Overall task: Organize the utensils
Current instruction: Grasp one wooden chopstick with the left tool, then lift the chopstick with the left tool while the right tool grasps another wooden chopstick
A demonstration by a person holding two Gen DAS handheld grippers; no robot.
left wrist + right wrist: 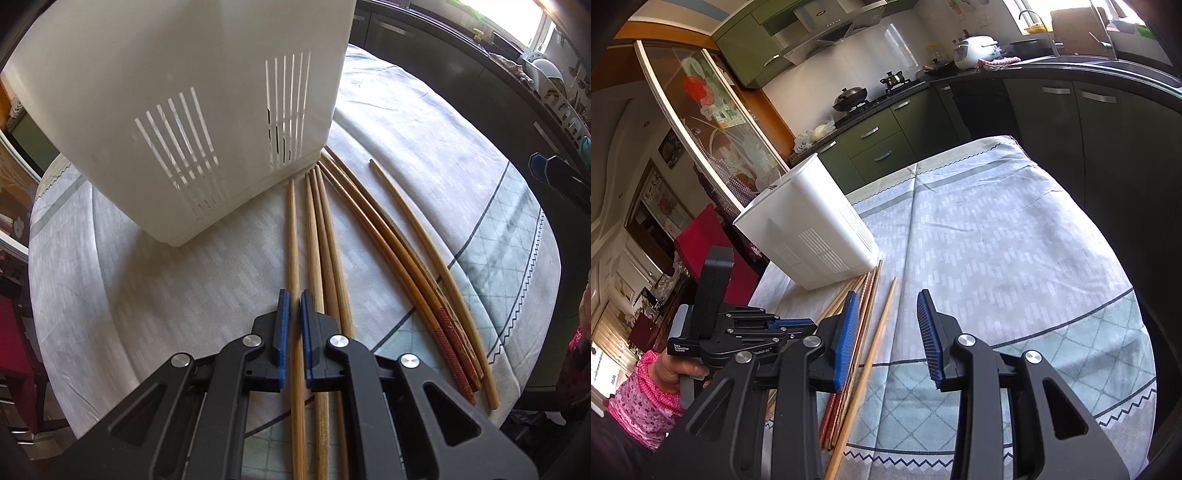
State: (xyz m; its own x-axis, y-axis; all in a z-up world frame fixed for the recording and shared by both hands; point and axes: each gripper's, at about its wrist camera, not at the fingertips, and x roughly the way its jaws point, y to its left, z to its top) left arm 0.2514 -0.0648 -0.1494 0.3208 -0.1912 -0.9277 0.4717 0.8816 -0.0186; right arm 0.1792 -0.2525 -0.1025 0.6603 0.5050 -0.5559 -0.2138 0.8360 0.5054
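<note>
Several wooden chopsticks (332, 236) lie side by side on the tablecloth, tips toward a white slotted utensil holder (184, 122). My left gripper (294, 299) is shut on the leftmost pale chopstick (292, 229), which runs between its blue pads. Darker chopsticks with red handles (448, 339) and one lone pale chopstick (436, 258) lie to the right. In the right wrist view my right gripper (888, 314) is open and empty above the cloth, just right of the chopsticks (875, 332). The holder (809, 229) stands to its far left, and the left gripper (798, 325) sits low beside it.
The table carries a grey-and-teal patterned cloth (997, 229); its right edge drops off near dark green kitchen cabinets (1071, 122). A red chair (701, 236) stands behind the holder. My right gripper's tip shows at the right edge of the left wrist view (554, 173).
</note>
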